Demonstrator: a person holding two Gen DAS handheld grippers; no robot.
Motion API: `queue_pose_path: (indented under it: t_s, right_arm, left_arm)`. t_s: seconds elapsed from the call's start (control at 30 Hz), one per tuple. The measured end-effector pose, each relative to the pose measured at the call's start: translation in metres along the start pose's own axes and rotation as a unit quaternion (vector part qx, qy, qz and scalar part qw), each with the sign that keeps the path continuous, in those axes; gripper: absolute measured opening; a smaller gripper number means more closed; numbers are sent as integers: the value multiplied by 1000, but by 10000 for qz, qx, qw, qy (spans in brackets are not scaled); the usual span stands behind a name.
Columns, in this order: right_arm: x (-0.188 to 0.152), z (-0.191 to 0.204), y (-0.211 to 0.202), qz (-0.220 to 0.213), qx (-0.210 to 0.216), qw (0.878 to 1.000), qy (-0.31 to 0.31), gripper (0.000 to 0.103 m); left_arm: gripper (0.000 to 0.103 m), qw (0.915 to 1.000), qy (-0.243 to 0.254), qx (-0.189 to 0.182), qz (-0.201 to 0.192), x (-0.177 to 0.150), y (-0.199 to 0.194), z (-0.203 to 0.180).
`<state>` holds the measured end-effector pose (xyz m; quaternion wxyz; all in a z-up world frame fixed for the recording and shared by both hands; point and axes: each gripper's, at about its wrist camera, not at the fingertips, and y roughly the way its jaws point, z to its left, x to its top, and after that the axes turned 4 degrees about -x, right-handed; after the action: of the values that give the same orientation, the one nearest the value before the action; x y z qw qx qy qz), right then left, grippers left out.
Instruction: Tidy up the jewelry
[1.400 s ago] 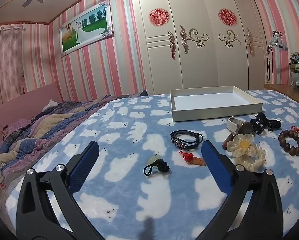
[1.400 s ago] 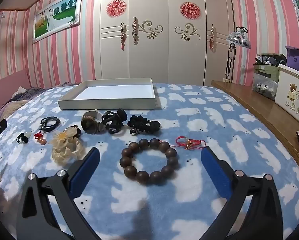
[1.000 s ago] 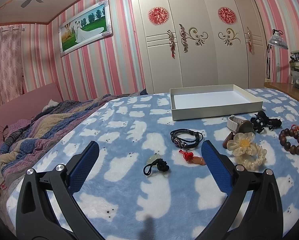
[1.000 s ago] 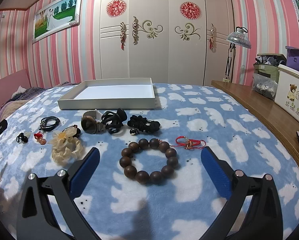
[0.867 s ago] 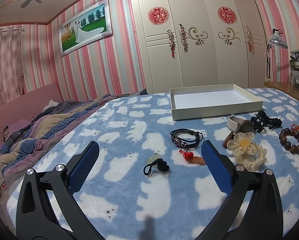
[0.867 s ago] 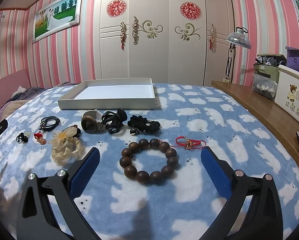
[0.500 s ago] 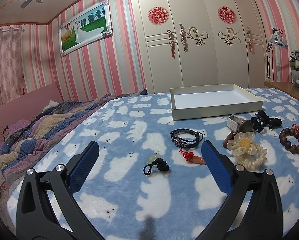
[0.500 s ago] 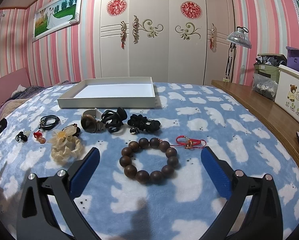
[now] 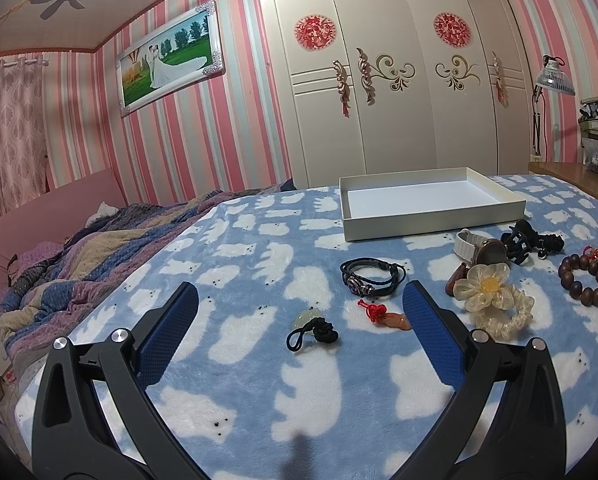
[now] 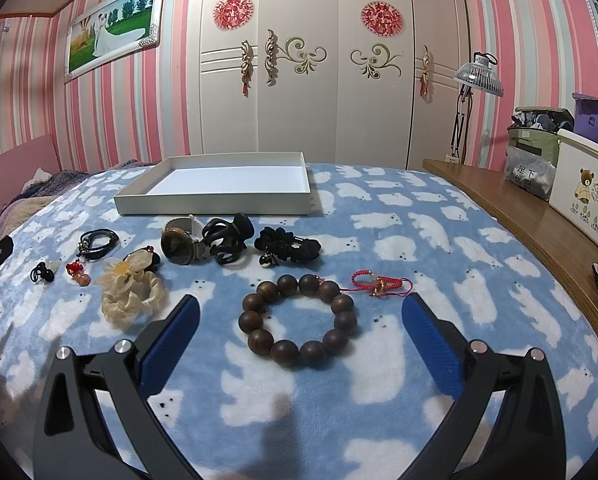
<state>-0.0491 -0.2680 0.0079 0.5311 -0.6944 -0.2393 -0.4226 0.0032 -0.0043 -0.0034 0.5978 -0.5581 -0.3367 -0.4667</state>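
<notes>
Jewelry lies on a blue blanket in front of an empty white tray (image 9: 431, 222) (image 10: 215, 204). My left gripper (image 9: 299, 300) is open and empty above a jade charm on black cord (image 9: 313, 328), with a red-cord pendant (image 9: 383, 316) and a black leather bracelet (image 9: 373, 278) just beyond. My right gripper (image 10: 299, 304) is open and empty, its fingers either side of a brown wooden bead bracelet (image 10: 297, 318). A red string bracelet (image 10: 379, 280), a watch (image 10: 181, 242), a black claw clip (image 10: 227, 238), a black scrunchie (image 10: 289, 246) and a cream flower scrunchie (image 10: 131, 288) lie around it.
A wooden shelf (image 10: 539, 232) runs along the right of the bed with a bear-print box (image 10: 587, 196) and bags. A rumpled striped quilt (image 9: 79, 264) lies at the left. A white wardrobe (image 10: 307, 80) stands behind the tray.
Both grippers have stayed open and nearly still. The right wrist view has shifted very slightly. No item has moved.
</notes>
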Motion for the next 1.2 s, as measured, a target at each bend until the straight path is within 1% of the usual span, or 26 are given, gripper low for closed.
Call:
queue_pose_path:
  t_s: [0.27, 0.4, 0.6, 0.7, 0.77, 0.87, 0.97, 1.07, 1.13, 1.2]
  right_arm:
    - [0, 0, 0, -5, -2, 10000, 8, 101]
    - [0, -1, 0, -10, -23, 10000, 16, 101]
    - [0, -6, -2, -30, -141, 9998, 128, 101]
    - [1, -12, 1, 63, -173, 9994, 280, 101]
    - [2, -17, 4, 153, -172, 9989, 409, 101]
    - [4, -27, 6, 204, -226, 9981, 527, 101]
    - [9, -39, 6, 102, -328, 9980, 532, 99]
    - [13, -51, 9, 93, -396, 9977, 547, 92]
    - [14, -59, 14, 161, -394, 9976, 551, 88]
    - [17, -64, 20, 178, -413, 9976, 525, 88]
  left_arm:
    - [100, 10000, 50, 10, 3, 1, 0, -1]
    - [100, 9998, 182, 24, 59, 2, 2, -6]
    - [100, 9995, 210, -111, 204, 5, 5, -16]
    - [100, 9987, 5, -353, 371, 8, 9, -20]
    - [100, 9967, -197, -614, 500, 10, 11, -25]
    - [100, 9946, -137, -827, 616, 11, 13, -40]
    - [100, 9927, -63, -998, 671, 13, 14, -56]
    - [94, 9908, -63, -1099, 782, 14, 19, -68]
    - [90, 9898, -10, -1107, 900, 14, 23, -78]
    - [89, 9878, -7, -1182, 1014, 13, 27, -84]
